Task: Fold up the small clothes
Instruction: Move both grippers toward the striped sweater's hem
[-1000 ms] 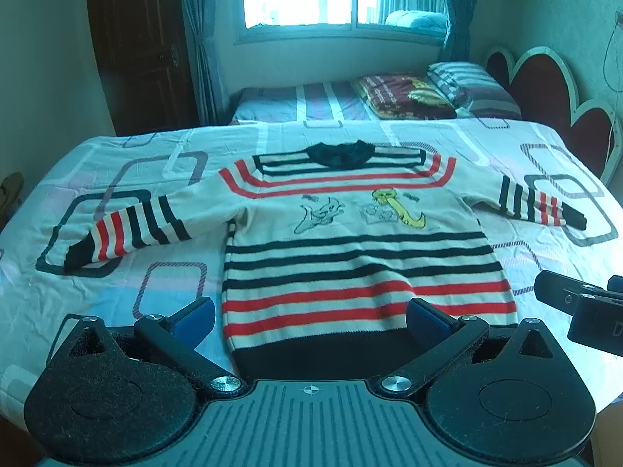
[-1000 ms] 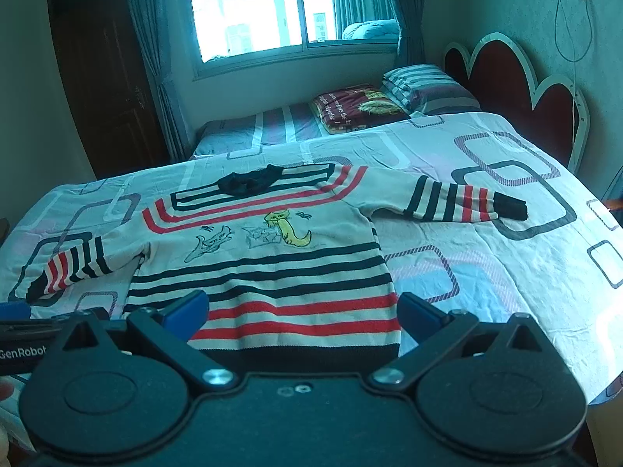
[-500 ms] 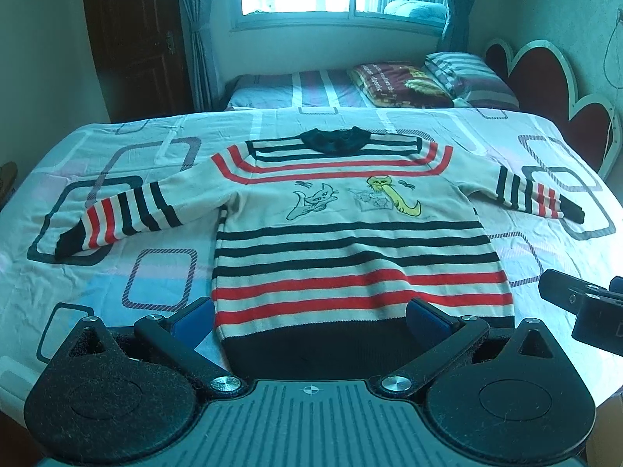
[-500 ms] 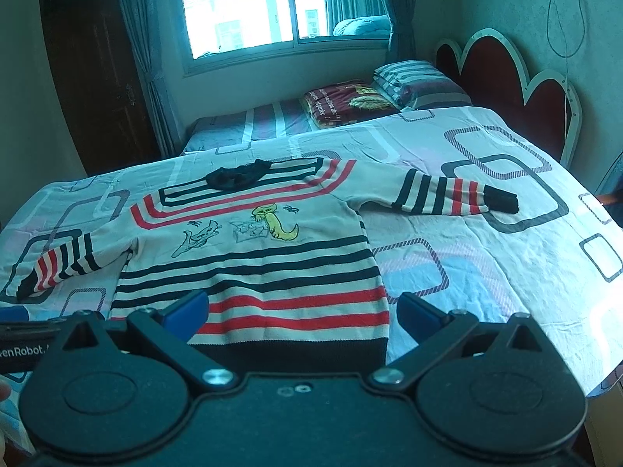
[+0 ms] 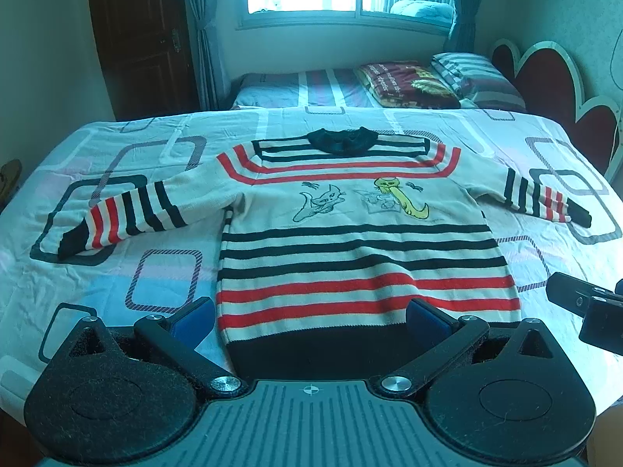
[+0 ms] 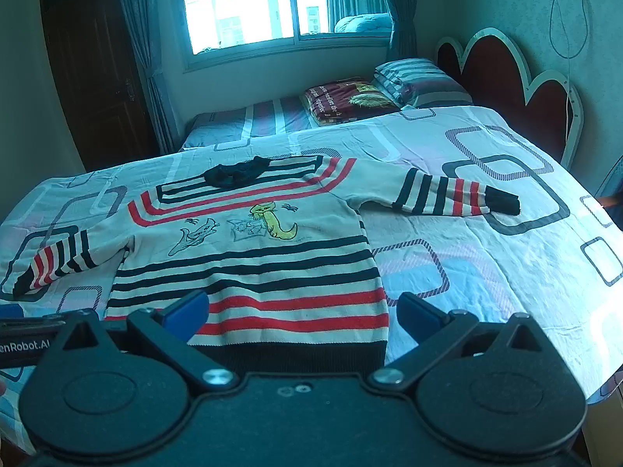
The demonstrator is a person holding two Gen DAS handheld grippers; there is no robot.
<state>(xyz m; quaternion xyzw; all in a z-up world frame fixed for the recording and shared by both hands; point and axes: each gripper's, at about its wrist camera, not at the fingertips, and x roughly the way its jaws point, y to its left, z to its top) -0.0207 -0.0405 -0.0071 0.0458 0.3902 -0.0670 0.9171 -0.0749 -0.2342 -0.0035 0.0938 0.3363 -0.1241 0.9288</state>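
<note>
The sweater (image 5: 358,241) is soft knitted wool. The bed sheet (image 5: 117,280) is thin, wrinkly cloth. The door (image 5: 144,35) is dark shiny wood.

The black left gripper with blue fingertip pads (image 5: 309,317) is level, jaws spread wide; the matching right gripper (image 6: 301,309) likewise gapes, gripping nothing.

Left tongs (image 5: 309,321): advanced toward the sweater (image 5: 350,233), its dark hem drawn nearer between the parted fingers. Right tongs (image 6: 301,311): advanced likewise and swung right of the sweater, toward its right hem corner.
</note>
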